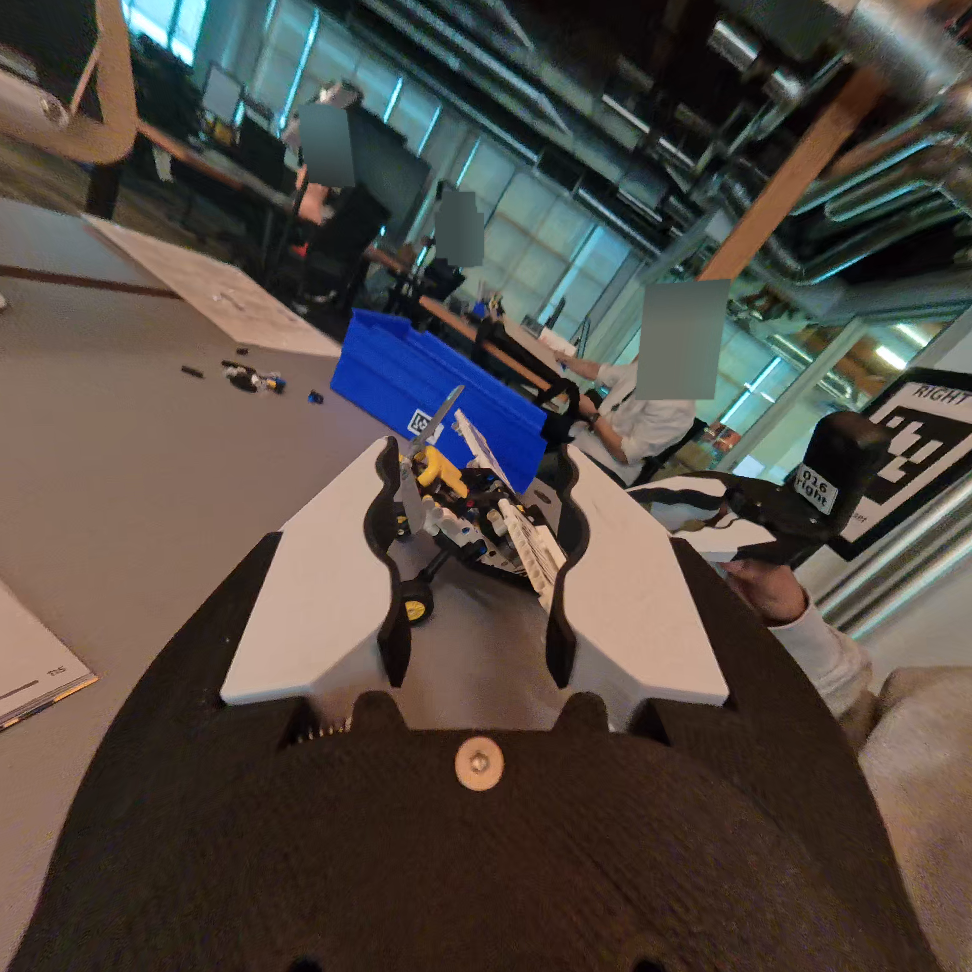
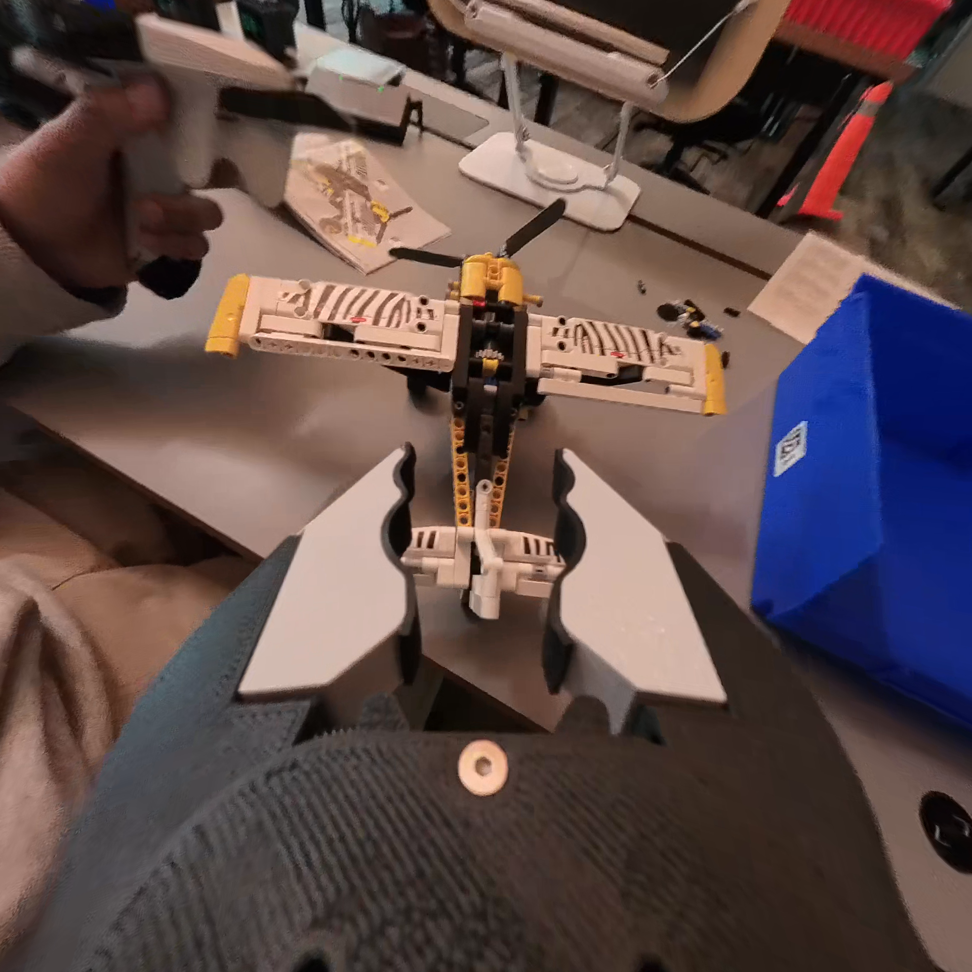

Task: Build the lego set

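Note:
A Lego plane point(image 2: 486, 336) stands on the grey table point(image 2: 263, 447). It has white zebra-striped wings, yellow wing tips, a yellow nose and a black propeller. My right gripper point(image 2: 484, 455) is open behind the plane. The white tail point(image 2: 484, 557) lies between its fingers, with its ends close to the pads. My left gripper point(image 1: 478, 457) is open and empty, and looks at the plane point(image 1: 473, 505) from the wing-tip side, apart from it. It also shows in the right wrist view point(image 2: 210, 79), blurred, in a hand at the upper left. The right gripper point(image 1: 662, 505) shows at the right in the left wrist view.
A blue bin point(image 2: 868, 473) stands right of the plane. An instruction booklet point(image 2: 357, 200) lies ahead on the left. Several loose pieces point(image 2: 689, 315) lie past the right wing. A white stand base point(image 2: 552, 173) and a paper sheet point(image 2: 810, 284) sit farther back. The table's near edge point(image 2: 210, 526) is close. Tip to tip, the grippers are about 20 cm apart. From the right gripper's tips to the Lego plane point(image 2: 486, 336) is close to 10 cm.

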The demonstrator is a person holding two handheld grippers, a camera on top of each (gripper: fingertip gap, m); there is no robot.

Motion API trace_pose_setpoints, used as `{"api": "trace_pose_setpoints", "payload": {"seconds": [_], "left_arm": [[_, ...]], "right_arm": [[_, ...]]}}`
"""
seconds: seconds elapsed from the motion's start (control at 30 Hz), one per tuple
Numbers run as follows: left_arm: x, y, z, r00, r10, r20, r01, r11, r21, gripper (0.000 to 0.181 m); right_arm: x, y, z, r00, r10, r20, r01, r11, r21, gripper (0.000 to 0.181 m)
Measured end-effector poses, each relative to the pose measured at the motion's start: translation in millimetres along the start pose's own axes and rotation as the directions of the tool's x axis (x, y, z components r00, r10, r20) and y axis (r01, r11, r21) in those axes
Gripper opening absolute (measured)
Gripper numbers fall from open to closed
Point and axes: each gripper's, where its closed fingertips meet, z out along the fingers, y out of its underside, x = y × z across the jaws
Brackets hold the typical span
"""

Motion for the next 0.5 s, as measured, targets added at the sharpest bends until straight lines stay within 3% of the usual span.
{"api": "trace_pose_setpoints", "payload": {"seconds": [0.13, 0.23, 0.3, 0.4, 0.43, 0.5], "left_arm": [[11, 32, -21, 0.988, 0.148, 0.041, -0.146, 0.989, -0.034, 0.057], [38, 59, -26, 0.988, 0.146, -0.059, -0.152, 0.983, -0.1, 0.058], [53, 69, -24, 0.982, 0.139, -0.125, -0.155, 0.979, -0.13, 0.054], [39, 95, -16, 0.997, 0.056, -0.049, -0.066, 0.963, -0.261, 0.054], [30, 101, -13, 1.0, 0.026, 0.008, -0.023, 0.96, -0.28, 0.045], [35, 103, -7, 0.998, -0.068, -0.015, 0.061, 0.958, -0.279, 0.04]], "right_arm": [[-11, -14, -15, 0.992, 0.118, 0.041, -0.123, 0.981, 0.153, 0.041], [-61, -41, -11, 0.969, 0.155, 0.191, -0.21, 0.926, 0.313, 0.038], [-93, -42, 5, 0.956, 0.154, 0.25, -0.23, 0.922, 0.312, 0.038], [-104, -25, 35, 0.991, -0.01, 0.135, -0.02, 0.975, 0.222, 0.034], [-105, -26, 41, 0.99, -0.097, 0.103, 0.073, 0.974, 0.216, 0.033], [-107, -28, 49, 0.952, -0.301, 0.059, 0.286, 0.94, 0.188, 0.031]]}}
